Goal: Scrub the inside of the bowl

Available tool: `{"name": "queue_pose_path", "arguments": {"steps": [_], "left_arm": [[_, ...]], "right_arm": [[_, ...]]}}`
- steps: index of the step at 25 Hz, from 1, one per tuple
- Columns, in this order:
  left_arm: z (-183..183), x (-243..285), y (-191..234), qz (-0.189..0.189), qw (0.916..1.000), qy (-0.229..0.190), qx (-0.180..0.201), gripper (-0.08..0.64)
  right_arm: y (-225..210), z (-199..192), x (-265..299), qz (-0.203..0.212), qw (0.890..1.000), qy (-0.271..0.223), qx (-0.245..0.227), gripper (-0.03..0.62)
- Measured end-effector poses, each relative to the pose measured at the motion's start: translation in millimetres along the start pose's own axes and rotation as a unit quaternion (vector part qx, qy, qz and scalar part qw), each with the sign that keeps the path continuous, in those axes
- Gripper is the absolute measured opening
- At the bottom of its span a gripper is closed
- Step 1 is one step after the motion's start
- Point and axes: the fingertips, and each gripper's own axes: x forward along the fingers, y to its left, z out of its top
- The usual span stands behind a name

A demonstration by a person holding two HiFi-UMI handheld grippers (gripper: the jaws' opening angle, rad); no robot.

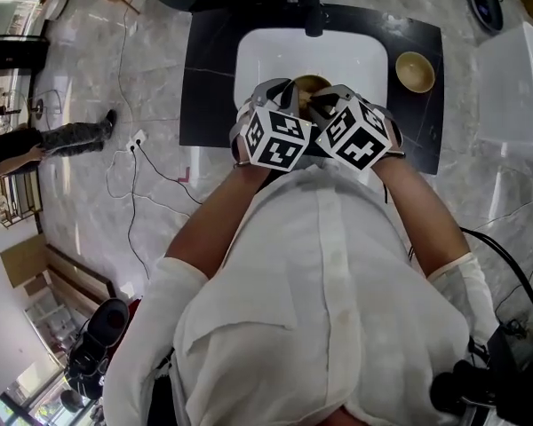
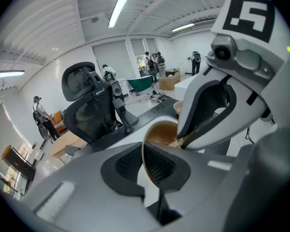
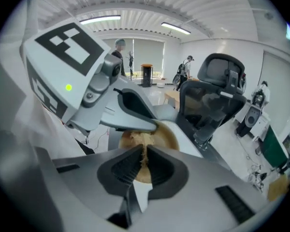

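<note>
Now, we hold the bowl [image 2: 159, 132] over the sink [image 1: 266, 56].
We have this brown bowl up above the white basin, and our left tongs [image 2: 143, 164] are clenched on its rim, which runs edge-on between the pads [image 2: 160, 166]. Our right tongs [image 3: 144, 161] are clamped on a tan, fibrous scrubber [image 3: 134, 140] whose tuft lies against the bowl's inner wall. In the head view the two marker cubes [image 1: 278, 138] sit side by side, nearly touching, in front of our white shirt [image 1: 320, 309]. A black faucet [image 1: 313, 11] stands at the sink's far edge, and a second bowl [image 1: 415, 71] rests on the black counter [image 1: 213, 78] to the right.
</note>
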Motion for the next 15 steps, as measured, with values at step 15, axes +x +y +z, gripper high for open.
{"name": "queue_pose_path", "arguments": {"steps": [15], "left_arm": [[8.4, -10.6, -10.0, 0.019, 0.9993, -0.011, 0.031, 0.017]], "right_arm": [[6.2, -39.5, -4.5, -0.046, 0.997, 0.065, -0.025, 0.026]]}}
